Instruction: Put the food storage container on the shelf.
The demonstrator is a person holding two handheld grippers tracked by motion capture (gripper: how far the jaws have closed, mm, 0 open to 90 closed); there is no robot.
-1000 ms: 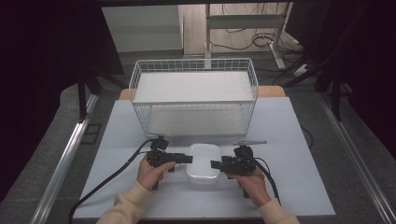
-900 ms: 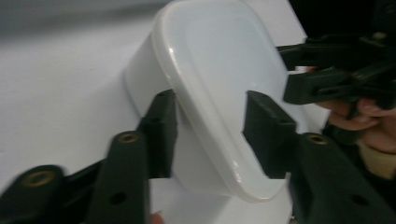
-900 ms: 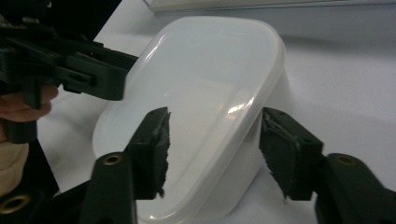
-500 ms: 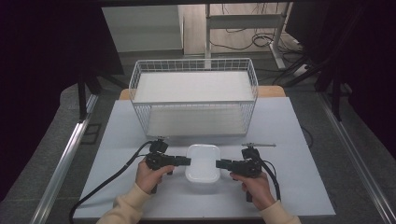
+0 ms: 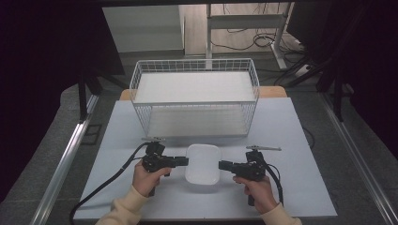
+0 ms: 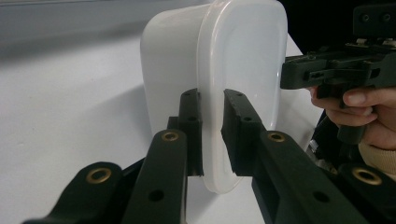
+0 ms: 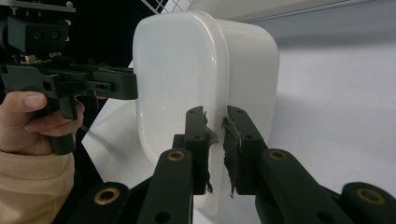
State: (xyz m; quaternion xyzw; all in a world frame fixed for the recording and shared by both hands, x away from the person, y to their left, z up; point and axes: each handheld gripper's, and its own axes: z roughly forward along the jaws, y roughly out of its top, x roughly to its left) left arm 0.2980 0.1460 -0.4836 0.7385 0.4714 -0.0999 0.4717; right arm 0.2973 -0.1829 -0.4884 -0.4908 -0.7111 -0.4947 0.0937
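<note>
A: Between the two sets of jaws in the high view, what lies on the desk (image 5: 291, 126)?

B: A white lidded container (image 5: 202, 163). The left gripper (image 5: 179, 161) meets its left edge, and the right gripper (image 5: 224, 165) stands at its right edge, each held in a hand. Beyond them, farther up the desk, stands a white wire basket (image 5: 195, 96).

A: And the left gripper view?

B: Its jaws straddle the container (image 6: 219, 70) at the lid's rim, one pad on each side, close against the plastic but with a sliver of room on one side; I cannot tell whether they pinch it. Past the container, the other gripper (image 6: 299, 74) points in, gripped by a hand (image 6: 359, 109).

A: The right gripper view?

B: Those jaws are slightly parted around the container (image 7: 201, 79) rim, their worn pads near it; a firm pinch cannot be told. On the far side the left gripper (image 7: 123, 86) touches the lid, held by a hand (image 7: 39, 121) in a cream sleeve (image 7: 32, 186).
</note>
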